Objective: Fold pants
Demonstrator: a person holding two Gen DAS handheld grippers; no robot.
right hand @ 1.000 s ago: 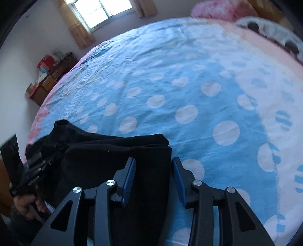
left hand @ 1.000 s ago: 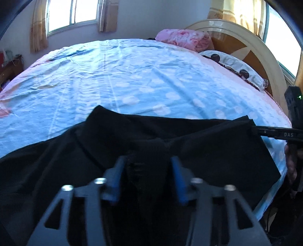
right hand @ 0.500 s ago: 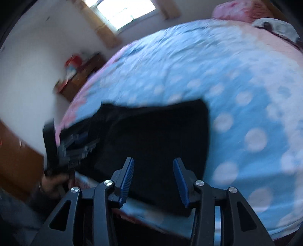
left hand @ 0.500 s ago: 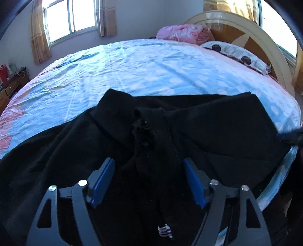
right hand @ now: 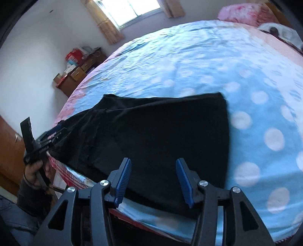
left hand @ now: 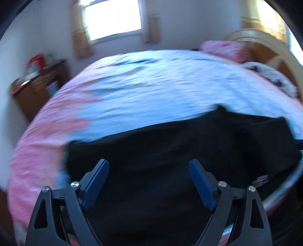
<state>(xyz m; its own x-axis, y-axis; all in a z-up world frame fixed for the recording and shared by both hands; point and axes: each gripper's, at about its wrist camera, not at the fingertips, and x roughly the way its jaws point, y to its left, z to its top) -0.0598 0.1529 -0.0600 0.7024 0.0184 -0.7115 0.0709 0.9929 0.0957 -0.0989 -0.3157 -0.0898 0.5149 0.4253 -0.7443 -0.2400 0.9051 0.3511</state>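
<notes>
Black fabric pants (right hand: pixel 157 136), one pair, lie flattened near the front edge of the bed's blue polka-dot sheet with pink border (right hand: pixel 189 62), filling the 6 to 9 o'clock part of the right wrist view. One straight edge runs down at about 3 o'clock of the garment.

Left gripper (left hand: pixel 148 182): jaws wide apart, nothing between the blue pads, above dark cloth (view heavily motion-blurred). Right gripper (right hand: pixel 153 182): jaws spread, empty, poised over the near part of the pants.

Risks, judged:
- Near edge looks to hang at the mattress rim; a one-sided pull could drag the pair off the bed.
- Ridges at 9 o'clock of the pants could get trapped in the next fold and leave a lump.
- Pinching one layer only would peel the stack apart.

Counts: pants 1; grippers 2; pink pillow (right hand: pixel 244 11) 1; wooden dresser (right hand: pixel 79 73) 1; window (right hand: pixel 130 9) 1 in the right view.
</notes>
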